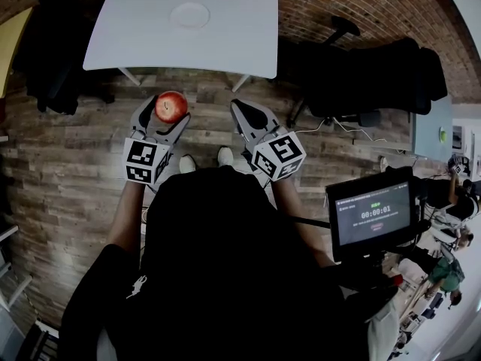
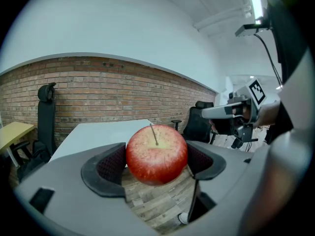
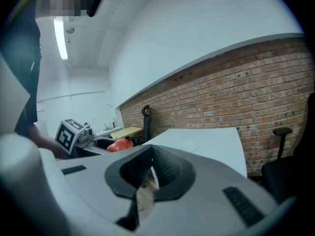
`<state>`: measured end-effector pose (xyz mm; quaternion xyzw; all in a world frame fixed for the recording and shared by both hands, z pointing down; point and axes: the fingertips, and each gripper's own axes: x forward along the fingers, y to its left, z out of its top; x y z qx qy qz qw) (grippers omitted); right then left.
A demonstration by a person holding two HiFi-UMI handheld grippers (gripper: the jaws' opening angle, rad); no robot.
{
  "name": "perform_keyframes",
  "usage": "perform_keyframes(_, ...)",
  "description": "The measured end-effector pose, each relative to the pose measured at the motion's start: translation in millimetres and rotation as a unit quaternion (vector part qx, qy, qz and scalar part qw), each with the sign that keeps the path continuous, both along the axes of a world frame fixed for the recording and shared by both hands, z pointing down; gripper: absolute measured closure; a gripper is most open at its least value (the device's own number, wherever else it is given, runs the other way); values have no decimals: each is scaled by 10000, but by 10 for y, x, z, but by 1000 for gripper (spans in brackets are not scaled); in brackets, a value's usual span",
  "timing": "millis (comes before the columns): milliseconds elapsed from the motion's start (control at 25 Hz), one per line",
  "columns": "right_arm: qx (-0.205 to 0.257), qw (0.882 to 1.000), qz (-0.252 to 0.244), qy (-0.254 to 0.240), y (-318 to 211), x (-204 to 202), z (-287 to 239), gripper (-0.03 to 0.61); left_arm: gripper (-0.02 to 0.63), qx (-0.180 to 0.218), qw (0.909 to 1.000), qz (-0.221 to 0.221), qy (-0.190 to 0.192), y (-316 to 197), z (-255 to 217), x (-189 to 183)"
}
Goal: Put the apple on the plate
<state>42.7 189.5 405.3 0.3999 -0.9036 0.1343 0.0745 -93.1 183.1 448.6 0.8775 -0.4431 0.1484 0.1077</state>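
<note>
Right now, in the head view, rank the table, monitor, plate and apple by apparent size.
1. table
2. monitor
3. plate and apple look about alike; the apple is nearer the camera, so no ranking.

ahead: bare wood floor (image 1: pixel 207 100) up to table (image 1: pixel 135 21) | flanks: left chair (image 1: pixel 52 59), right chair (image 1: pixel 361 77) beside table
</note>
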Motion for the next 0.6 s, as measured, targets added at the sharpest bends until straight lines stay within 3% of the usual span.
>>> perform_keyframes(600,-135,9999,11,45,-10,-201,-58,575,226,-84,9999,-71,7,-41,-44,-257)
